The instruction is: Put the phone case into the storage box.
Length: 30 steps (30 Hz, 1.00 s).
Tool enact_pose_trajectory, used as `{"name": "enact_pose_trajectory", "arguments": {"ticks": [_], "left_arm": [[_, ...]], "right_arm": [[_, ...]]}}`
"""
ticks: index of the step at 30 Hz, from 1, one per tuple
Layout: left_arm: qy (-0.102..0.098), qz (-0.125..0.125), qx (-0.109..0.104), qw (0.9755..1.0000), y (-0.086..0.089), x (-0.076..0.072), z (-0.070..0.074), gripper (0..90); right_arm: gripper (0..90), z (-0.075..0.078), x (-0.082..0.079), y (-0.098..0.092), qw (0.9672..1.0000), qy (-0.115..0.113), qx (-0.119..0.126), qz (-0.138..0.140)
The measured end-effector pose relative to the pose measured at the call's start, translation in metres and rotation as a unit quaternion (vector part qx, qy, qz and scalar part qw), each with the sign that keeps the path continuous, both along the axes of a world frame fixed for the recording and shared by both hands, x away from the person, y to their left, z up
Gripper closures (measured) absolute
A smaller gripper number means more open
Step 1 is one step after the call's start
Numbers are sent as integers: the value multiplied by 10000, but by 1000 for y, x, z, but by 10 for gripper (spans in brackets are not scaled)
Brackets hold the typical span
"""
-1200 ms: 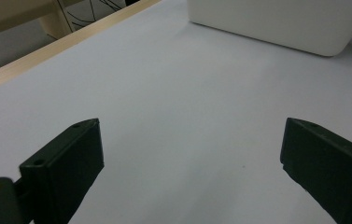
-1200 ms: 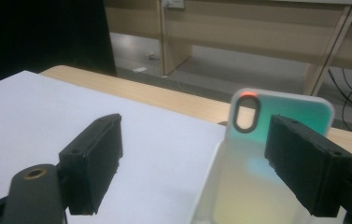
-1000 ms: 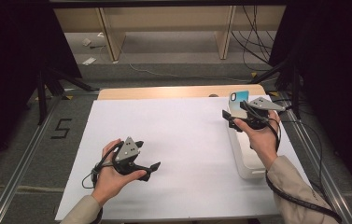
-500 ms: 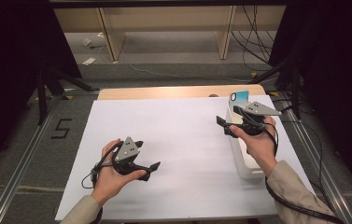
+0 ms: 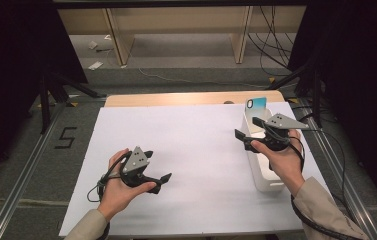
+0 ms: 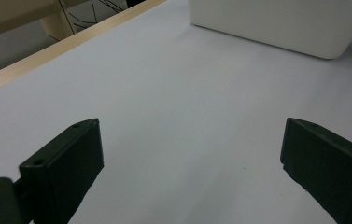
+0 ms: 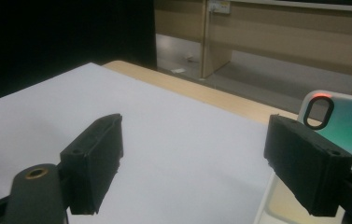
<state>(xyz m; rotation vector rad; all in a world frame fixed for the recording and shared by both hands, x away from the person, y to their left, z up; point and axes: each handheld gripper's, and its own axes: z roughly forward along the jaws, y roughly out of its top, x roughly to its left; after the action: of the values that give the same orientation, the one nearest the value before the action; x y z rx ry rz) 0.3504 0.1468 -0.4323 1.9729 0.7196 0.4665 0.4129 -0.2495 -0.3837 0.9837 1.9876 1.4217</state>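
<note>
We are looking down on a table covered by a white sheet [image 5: 196, 150], with a strip of bare wooden tabletop [image 5: 186, 98] showing along the far edge. On the near left, the left hand [image 5: 118, 190] is holding the left gripper [image 5: 160, 181] low over the sheet; its jaws are standing wide apart with nothing between them, pointing toward the right. In the left gripper view the two black jaws are framing bare sheet, and the white bin [image 6: 276, 23] is sitting beyond them.

On the right side, the white bin [image 5: 263, 175] is lying with its long axis running near to far. A phone case [image 5: 256, 104] is standing upright at the bin's far end, teal fading paler downward, with its camera cut-out at the top; it appears to be leaning against the bin's far wall, though we cannot tell for sure. The right hand [image 5: 283, 162] is holding the right gripper [image 5: 246, 128] above the bin, jaws spread and empty, pointing left and far. In the right gripper view the phone case [image 7: 346, 126] is rising just behind the right-hand jaw, its oval cut-out rimmed with orange at the top.
</note>
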Motion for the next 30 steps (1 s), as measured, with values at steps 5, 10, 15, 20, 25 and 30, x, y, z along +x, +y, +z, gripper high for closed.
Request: {"name": "enact_pose_trajectory", "arguments": {"ticks": [5, 10, 15, 20, 25, 30], "left_arm": [[0, -1, -2, 10000, 0, 0, 0, 52], [0, 6, -11, 10000, 1, 0, 1, 52], [8, 8, -10, 10000, 1, 0, 0, 52], [1, 13, -18, 10000, 1, 0, 1, 52], [-5, 30, -45, 10000, 3, 0, 1, 52], [-5, 33, -46, 10000, 3, 0, 2, 51]], "right_arm": [[201, -2, -7, -2, 9999, 11, 7, 130], [204, -4, -13, -5, 9998, 14, 35, 187], [205, -5, -19, -6, 9995, 11, 80, 294], [205, -6, -22, -6, 9993, 32, 101, 353], [205, -7, -26, -7, 9991, -6, 75, 411], [204, -7, -31, -7, 9990, -32, 63, 445]]}}
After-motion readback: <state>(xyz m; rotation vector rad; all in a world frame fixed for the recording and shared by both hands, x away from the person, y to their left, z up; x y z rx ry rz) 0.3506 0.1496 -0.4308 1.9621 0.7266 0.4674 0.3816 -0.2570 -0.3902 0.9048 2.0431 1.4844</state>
